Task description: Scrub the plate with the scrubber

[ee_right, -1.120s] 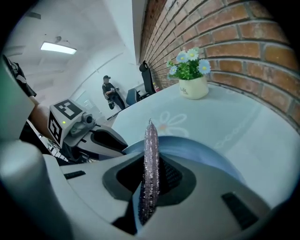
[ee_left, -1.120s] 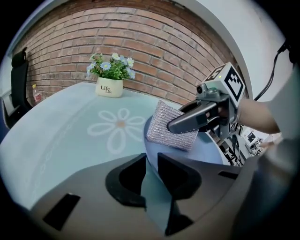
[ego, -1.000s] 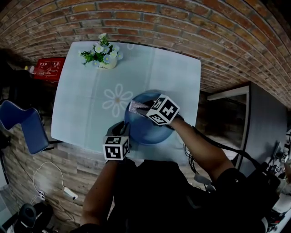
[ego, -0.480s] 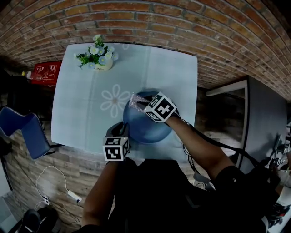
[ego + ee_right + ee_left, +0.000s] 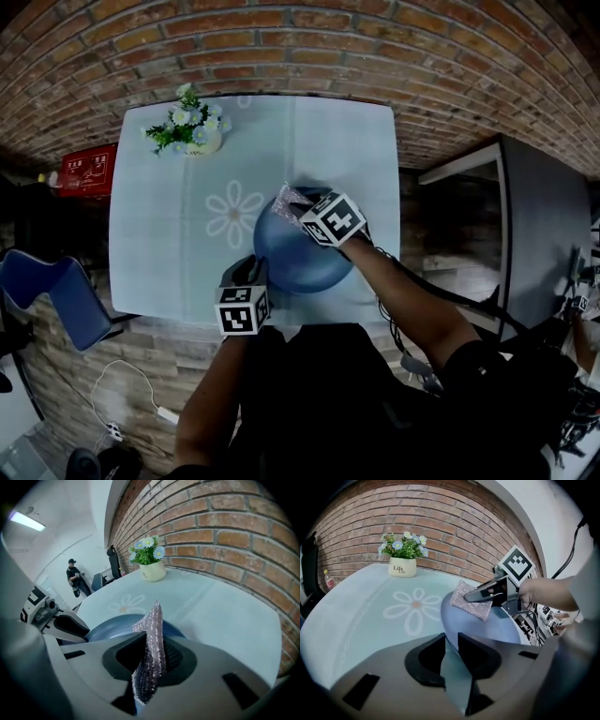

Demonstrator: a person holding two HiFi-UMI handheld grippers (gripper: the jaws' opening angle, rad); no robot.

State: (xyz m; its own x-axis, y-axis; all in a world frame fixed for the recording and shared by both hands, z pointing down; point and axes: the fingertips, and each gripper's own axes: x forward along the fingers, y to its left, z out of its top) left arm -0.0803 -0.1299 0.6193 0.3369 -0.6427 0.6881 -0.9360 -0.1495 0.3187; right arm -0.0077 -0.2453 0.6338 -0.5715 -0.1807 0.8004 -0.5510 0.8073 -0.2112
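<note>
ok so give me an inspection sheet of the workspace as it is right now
surface: table, pale cloth with a flower print
job's things: plate, blue, near rim gripped; scrubber, silver, at the plate's far rim
clutter: flower pot at the table's far left corner
grippers: left gripper shut on the plate's rim; right gripper shut on the scrubber
cables: white cable on the floor at left; dark cable by the right arm
surroundings: brick wall, blue chair, red box, person far off
</note>
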